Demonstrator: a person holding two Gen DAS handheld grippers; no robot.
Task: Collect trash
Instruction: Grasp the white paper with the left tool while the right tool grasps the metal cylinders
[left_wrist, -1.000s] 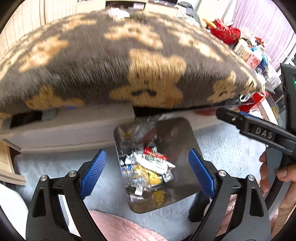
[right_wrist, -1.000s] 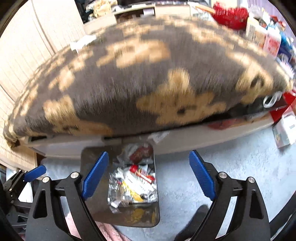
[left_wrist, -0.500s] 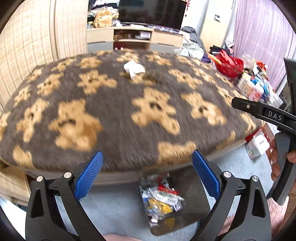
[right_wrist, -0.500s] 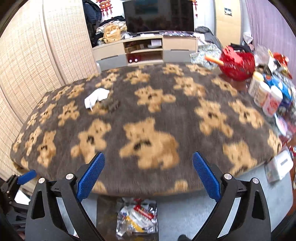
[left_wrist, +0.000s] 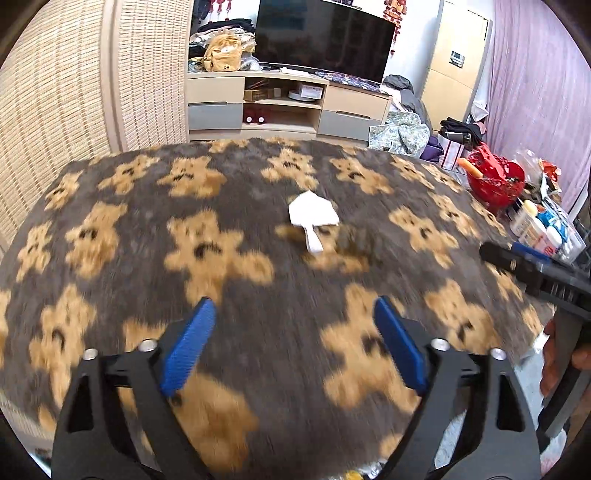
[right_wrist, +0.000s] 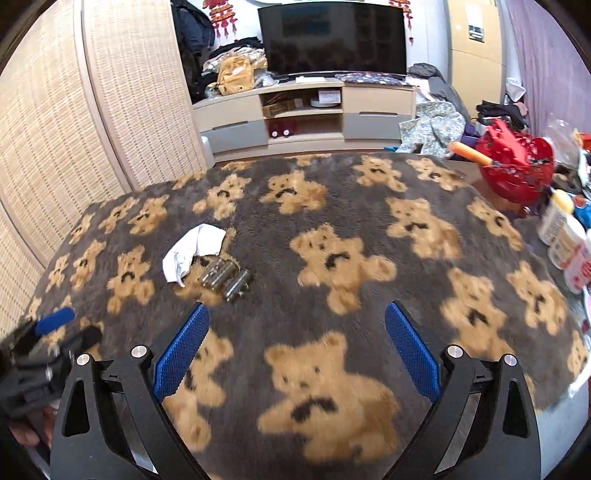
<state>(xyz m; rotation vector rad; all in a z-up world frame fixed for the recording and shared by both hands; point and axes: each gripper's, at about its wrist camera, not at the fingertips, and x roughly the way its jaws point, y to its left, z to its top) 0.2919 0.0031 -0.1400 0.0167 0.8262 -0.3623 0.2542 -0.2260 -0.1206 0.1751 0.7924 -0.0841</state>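
A crumpled white tissue (left_wrist: 313, 218) lies on the bear-patterned grey blanket (left_wrist: 229, 280) that covers the table; it also shows in the right wrist view (right_wrist: 192, 254). A clear crinkled wrapper (right_wrist: 224, 277) lies just right of it, seen blurred in the left wrist view (left_wrist: 356, 240). My left gripper (left_wrist: 293, 343) is open and empty above the blanket's near edge. My right gripper (right_wrist: 297, 354) is open and empty over the near middle. Each gripper shows at the edge of the other's view.
A red basket (right_wrist: 517, 170) and bottles (right_wrist: 565, 236) crowd the table's right end. A TV cabinet (left_wrist: 288, 107) stands behind, a woven screen (right_wrist: 74, 129) to the left. A trace of the trash bin's contents (left_wrist: 360, 474) shows below the blanket's edge.
Both grippers have risen from the trash bin on the floor to above the tabletop. The bin has dropped out of view; the tissue and wrapper are now ahead.
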